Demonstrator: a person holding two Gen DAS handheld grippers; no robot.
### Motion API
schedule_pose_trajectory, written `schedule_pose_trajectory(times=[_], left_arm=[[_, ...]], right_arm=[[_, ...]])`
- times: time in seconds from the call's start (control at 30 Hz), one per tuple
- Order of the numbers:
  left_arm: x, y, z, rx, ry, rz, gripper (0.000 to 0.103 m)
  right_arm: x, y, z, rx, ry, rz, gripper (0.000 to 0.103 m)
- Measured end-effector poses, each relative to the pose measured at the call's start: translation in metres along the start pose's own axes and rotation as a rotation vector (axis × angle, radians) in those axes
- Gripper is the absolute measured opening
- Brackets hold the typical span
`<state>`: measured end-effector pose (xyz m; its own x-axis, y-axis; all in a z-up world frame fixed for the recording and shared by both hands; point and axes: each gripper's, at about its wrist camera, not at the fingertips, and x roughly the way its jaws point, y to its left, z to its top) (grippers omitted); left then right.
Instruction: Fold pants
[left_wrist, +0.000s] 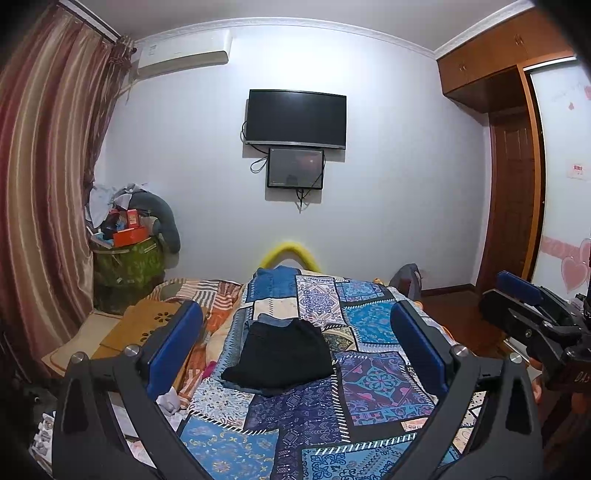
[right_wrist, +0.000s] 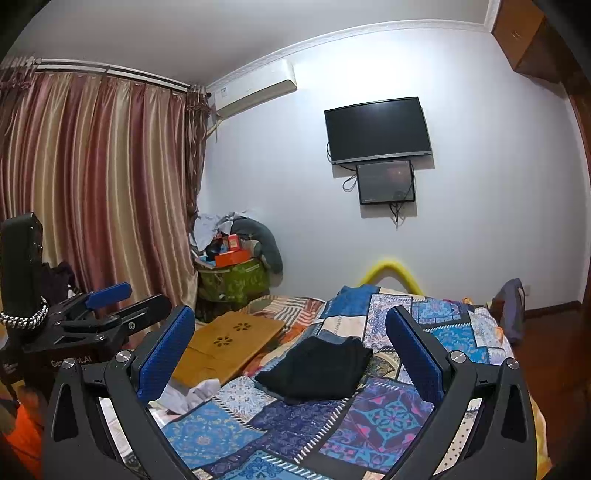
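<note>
Black pants (left_wrist: 280, 356) lie in a compact, already doubled bundle on the patchwork quilt (left_wrist: 376, 387), roughly mid-bed. A strip of blue denim (left_wrist: 273, 321) shows at the bundle's far edge; cannot tell whether it is lining or a separate garment underneath.

Left gripper (left_wrist: 295, 347): spread wide, nothing between the blue pads, held raised on the near side of the pants and apart from them. Right gripper (right_wrist: 291, 354): likewise spread and empty, also raised clear of the pants. Neither touches cloth.

Judgement: both tools sit released and pulled back so the bundle can rest undisturbed; folding looks finished or close to it. The bundle's near edge is slightly uneven, so one tidying press could still be wanted.

Beyond the pants, toward the wall, the quilt runs to a yellow curved bar (left_wrist: 290, 253) at the bed's end. Left of the pants, a wooden lap tray (right_wrist: 229, 343) lies on the striped bedding, well clear. A television (left_wrist: 295, 118) hangs on the wall past the pants.
</note>
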<state>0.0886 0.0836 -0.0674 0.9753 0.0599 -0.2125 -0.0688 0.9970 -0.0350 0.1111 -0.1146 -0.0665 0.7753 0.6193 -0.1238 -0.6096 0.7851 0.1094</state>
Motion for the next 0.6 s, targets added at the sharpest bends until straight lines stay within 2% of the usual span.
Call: schedule_pose_trajectory(times=[0.27, 0.6], left_arm=[[0.0018, 0.0003, -0.0016, -0.004, 0.021, -0.037, 0.103], [0.0034, -0.0011, -0.0018, -0.004, 0.027, -0.036, 0.103]], right_arm=[[0.0013, -0.0017, 0.0013, 0.004, 0.003, 0.003, 0.103], [0.0028, -0.0013, 0.0021, 0.003, 0.006, 0.004, 0.103]])
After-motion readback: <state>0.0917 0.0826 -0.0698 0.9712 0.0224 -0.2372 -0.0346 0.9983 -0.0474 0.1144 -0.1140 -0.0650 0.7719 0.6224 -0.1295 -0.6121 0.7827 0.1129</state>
